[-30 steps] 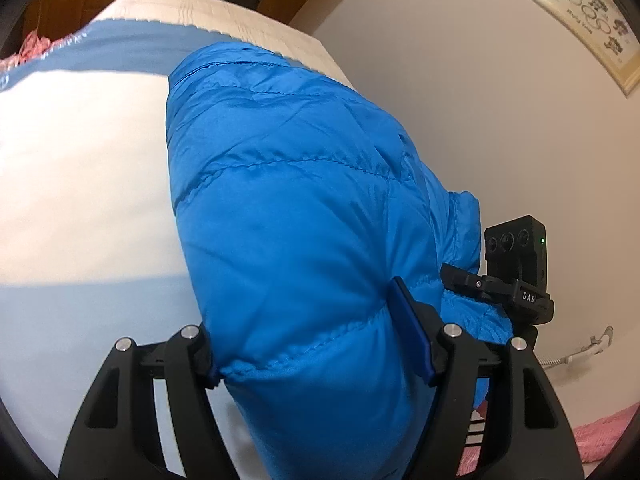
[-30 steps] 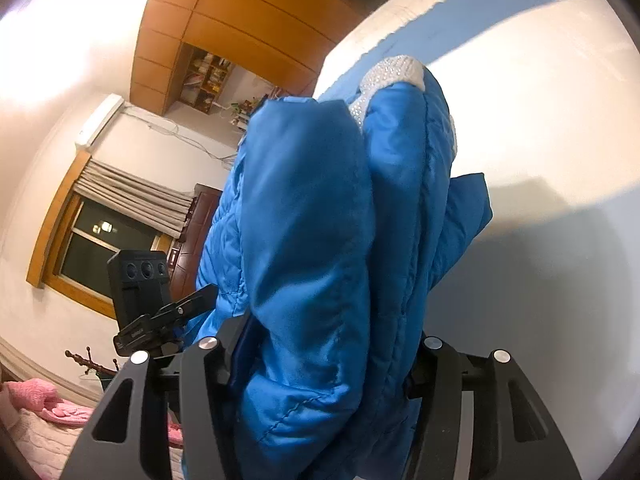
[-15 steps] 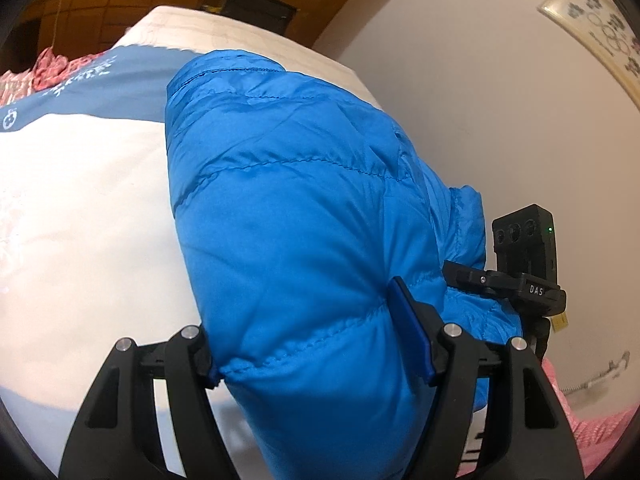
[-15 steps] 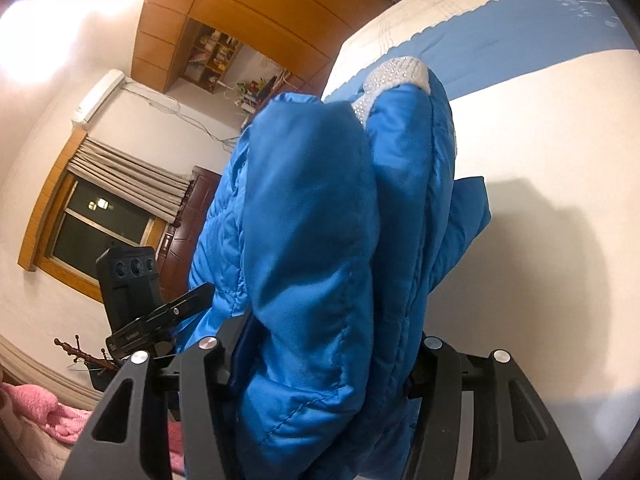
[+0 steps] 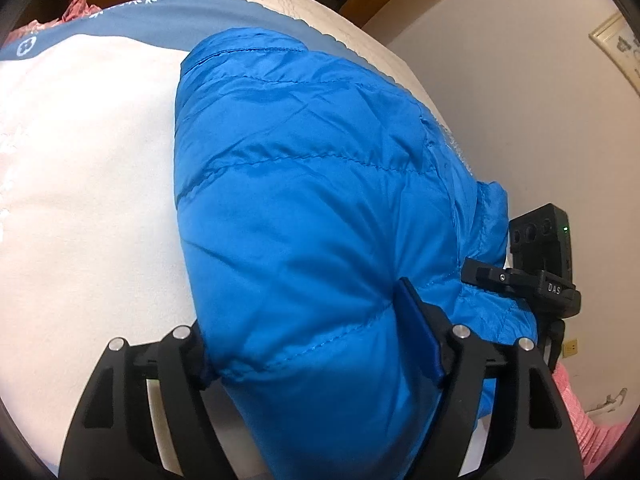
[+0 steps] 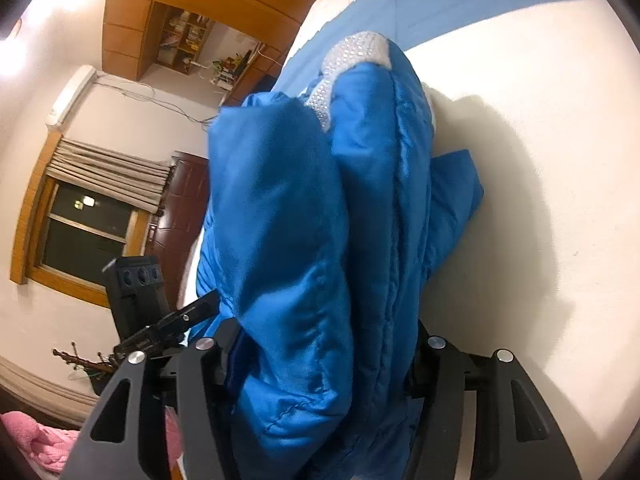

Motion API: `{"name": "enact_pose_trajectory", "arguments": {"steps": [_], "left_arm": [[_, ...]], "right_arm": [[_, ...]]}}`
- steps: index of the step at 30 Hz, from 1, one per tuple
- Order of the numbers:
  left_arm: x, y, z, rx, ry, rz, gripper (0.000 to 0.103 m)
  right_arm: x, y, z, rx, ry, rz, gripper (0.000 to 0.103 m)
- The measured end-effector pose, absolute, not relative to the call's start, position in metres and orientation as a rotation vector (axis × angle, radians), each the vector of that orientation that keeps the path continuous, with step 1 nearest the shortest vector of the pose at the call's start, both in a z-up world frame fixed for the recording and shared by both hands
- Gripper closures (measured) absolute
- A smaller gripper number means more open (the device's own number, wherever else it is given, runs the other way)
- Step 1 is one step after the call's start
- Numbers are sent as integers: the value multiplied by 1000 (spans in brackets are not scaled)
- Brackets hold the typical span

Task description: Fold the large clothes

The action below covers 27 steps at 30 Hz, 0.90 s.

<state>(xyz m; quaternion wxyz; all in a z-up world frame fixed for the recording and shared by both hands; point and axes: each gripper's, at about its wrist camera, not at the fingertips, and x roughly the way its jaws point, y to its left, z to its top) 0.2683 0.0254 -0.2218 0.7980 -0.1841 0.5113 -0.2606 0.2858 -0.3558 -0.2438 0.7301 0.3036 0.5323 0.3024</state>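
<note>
Bed (image 5: pixel 80 200): white cover with a blue band near the far end.
Jacket (image 5: pixel 320 208): blue, quilted, bunched thick, lying on the bed.
Left hand-held gripper (image 5: pixel 316 344): jaws just eased wider, padded bulk between them, pads against it.
Right hand-held gripper (image 6: pixel 320 364): likewise just widened, folded layers wedged between its fingers.

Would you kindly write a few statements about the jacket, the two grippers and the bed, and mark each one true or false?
1. The padded jacket is bright blue. True.
2. The left gripper is empty. False: the jacket fills the space between its fingers.
3. The right gripper has a thick bundle of jacket between its fingers. True.
4. The jacket lies folded flat on the bed. False: it is bunched between both grippers above the cover.
5. The bed cover is white with a blue band. True.
</note>
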Motion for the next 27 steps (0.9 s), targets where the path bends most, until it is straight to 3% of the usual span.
{"name": "enact_pose_trajectory", "arguments": {"steps": [4, 12, 23, 27], "left_arm": [[275, 30, -225, -377, 1113, -523, 27], [223, 45, -174, -266, 1040, -447, 24], [192, 36, -202, -212, 1085, -373, 22], [183, 32, -180, -153, 1068, -337, 26]], "right_arm": [[278, -359, -223, 600, 1177, 609, 35], [212, -371, -172, 439, 1110, 563, 33], [190, -376, -208, 379, 1201, 433, 30], [186, -365, -176, 310, 1161, 384, 31]]}}
